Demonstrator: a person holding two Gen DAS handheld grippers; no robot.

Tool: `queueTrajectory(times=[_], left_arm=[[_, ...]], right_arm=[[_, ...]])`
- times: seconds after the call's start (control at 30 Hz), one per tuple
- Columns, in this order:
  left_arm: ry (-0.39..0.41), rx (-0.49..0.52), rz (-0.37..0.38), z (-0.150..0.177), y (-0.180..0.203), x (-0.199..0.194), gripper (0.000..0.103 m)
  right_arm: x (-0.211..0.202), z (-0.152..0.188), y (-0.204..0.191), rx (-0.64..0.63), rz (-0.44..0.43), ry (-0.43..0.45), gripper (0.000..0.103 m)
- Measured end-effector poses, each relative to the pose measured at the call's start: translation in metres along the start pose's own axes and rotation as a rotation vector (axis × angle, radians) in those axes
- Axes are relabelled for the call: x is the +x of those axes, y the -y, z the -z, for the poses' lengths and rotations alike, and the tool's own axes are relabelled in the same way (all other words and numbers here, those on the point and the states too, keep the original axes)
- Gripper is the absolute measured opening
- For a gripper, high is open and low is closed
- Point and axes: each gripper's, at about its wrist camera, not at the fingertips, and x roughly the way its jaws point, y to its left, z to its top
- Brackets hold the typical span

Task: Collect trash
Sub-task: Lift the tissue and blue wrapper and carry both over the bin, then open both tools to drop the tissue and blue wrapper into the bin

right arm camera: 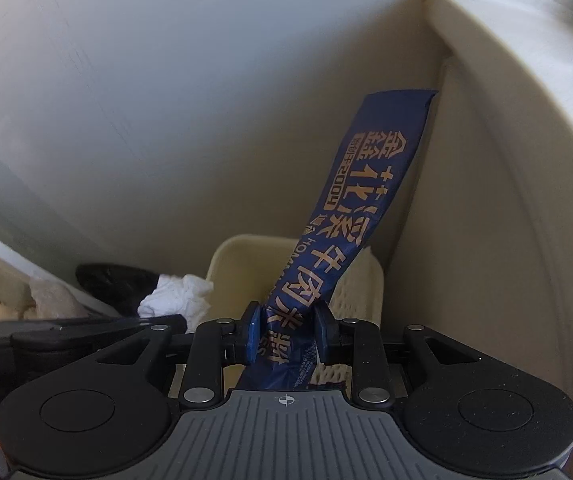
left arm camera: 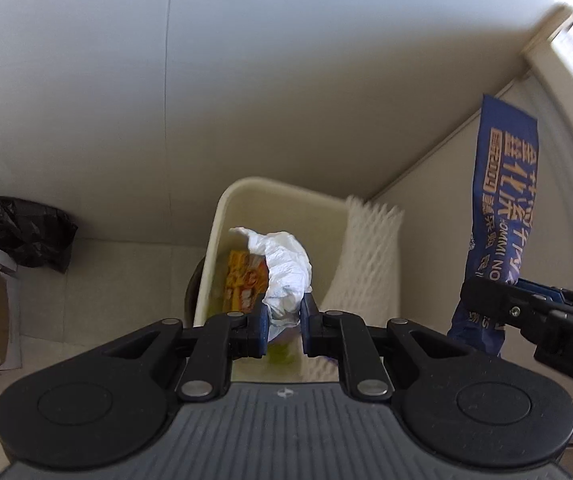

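White crumpled tissue point(left arm camera: 286, 268) sits clamped between the left gripper's point(left arm camera: 283, 322) fingers in the left wrist view, held over a cream bin point(left arm camera: 246, 192) that stands on the floor against the wall. Inside the bin lie an orange-yellow packet point(left arm camera: 244, 280) and, along its right side, white foam netting point(left arm camera: 366, 256). A black bag point(left arm camera: 22, 232) lies on the floor at far left, well apart from the bin. At right, the right gripper point(left arm camera: 526, 312) holds a blue wrapper point(left arm camera: 498, 208) upright. In the right wrist view, the right gripper's point(right arm camera: 285, 330) fingers are clamped on the wrapper point(right arm camera: 350, 216), which rises tilted to the right above the bin point(right arm camera: 230, 256), with the netting point(right arm camera: 360, 284) behind it. The tissue point(right arm camera: 178, 296) shows at left, beside the bin's rim.
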Motion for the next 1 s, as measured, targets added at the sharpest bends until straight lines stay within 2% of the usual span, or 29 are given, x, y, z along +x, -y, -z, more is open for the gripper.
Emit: queueTrajectory(times=[0.17,0.33,0.57,0.67,0.7,0.8,1.0], left_arm=[[-0.029,-0.036,0.011,-0.001,-0.008,0.011,0.014],[-0.031,-0.055,0.02,-0.001,-0.008,0.01,0.014],[-0.016,-0.051,0.022,0.001,-0.005,0.008,0.016],[-0.024,-0.06,0.015,0.004,-0.006,0.01,0.025],[-0.024,-0.061,0.012,0.006,-0.007,0.008,0.031],[-0.03,-0.056,0.006,0.011,-0.009,0.005,0.035],[-0.043,-0.045,0.004,0.018,-0.017,-0.006,0.042]], right_arm=[[0.027,0.002,-0.007,-0.053,-0.001,-0.028,0.027],[0.045,-0.011,-0.014,-0.11,0.013,0.0,0.027],[0.057,-0.011,-0.023,-0.188,0.03,0.024,0.027],[0.058,-0.012,-0.022,-0.184,0.018,0.022,0.031],[0.059,-0.016,-0.02,-0.176,0.012,0.012,0.037],[0.058,-0.016,-0.015,-0.159,0.011,0.013,0.049],[0.041,-0.012,-0.011,-0.145,0.027,0.001,0.05]])
